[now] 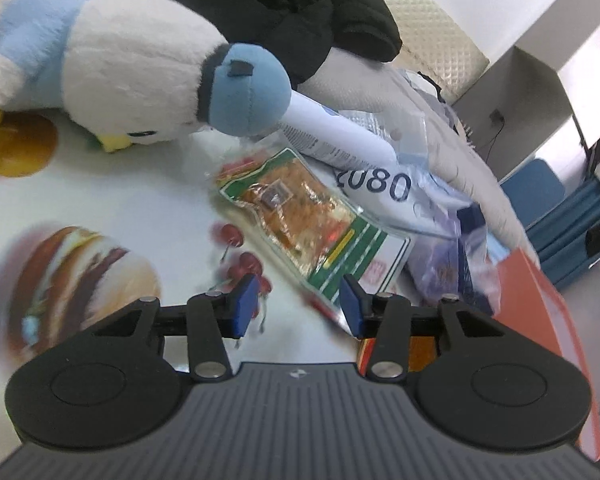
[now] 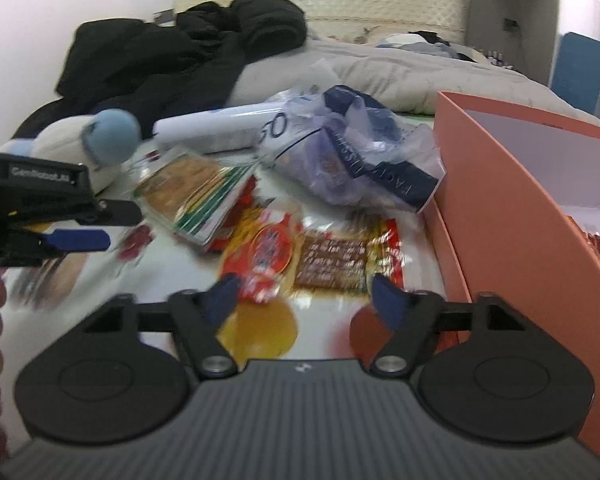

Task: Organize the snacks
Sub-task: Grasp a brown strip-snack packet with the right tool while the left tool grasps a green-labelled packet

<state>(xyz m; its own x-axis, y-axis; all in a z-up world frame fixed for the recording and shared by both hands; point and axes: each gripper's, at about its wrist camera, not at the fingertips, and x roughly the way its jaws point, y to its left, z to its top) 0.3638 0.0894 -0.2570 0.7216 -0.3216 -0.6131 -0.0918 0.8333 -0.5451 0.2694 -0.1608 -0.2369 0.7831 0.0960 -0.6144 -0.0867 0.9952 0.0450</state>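
Plainly, both tools are spread wide and hold nothing. The left tool (image 1: 298, 304) hangs low over a printed sheet (image 1: 140, 208) patterned with burgers and cherries, its blue pads either side of the near corner of a green-edged snack packet (image 1: 300, 216); whether a pad touches the packet cannot be told.

Taking that green-edged snack packet as the landmark: a plush penguin (image 1: 140, 80) lies just beyond it to the left, a rolled white tube (image 1: 340, 136) rests against its far edge, and a crumpled clear bag with blue print (image 2: 356, 156) sits to its right. Black clothing (image 2: 172, 60) is heaped well behind it on the bed.

From the right wrist view, a red round snack packet (image 2: 268, 252) and a brown-windowed snack packet (image 2: 336, 264) lie nearer than the green-edged one, side by side. The right tool (image 2: 304, 300) hovers above these two, jaws apart. Further right stands an open orange box (image 2: 500, 200), its wall just beside the brown-windowed packet. The left tool appears at this view's left edge.
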